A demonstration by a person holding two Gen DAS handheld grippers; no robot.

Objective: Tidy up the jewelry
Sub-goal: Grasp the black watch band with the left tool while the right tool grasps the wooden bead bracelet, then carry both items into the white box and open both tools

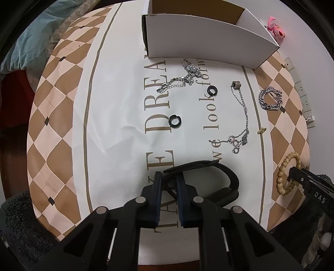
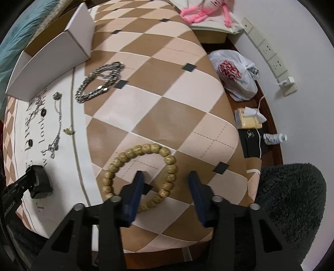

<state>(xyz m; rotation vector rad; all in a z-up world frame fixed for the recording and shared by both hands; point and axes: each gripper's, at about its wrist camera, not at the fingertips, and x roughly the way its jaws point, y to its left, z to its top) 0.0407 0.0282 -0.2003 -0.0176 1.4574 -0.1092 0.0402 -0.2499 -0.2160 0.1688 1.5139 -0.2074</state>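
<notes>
Pink plush toy, white plastic bag, wall sockets, bottle.

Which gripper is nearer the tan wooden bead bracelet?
Right. The right gripper straddles the tan wooden bead bracelet's near side, jaws open. The left gripper sits well away, closed on a black cord.

A box is set at the far edge of the cushioned surface, and just before it a bracelet is laid, with a ring to its right and a second ring nearer the middle. Right of these a thin chain is stretched toward the near side, a small clasp beside it. Farther right a heavy chain is coiled, a bead bracelet is placed nearest, and a cord is found at the near middle.
</notes>
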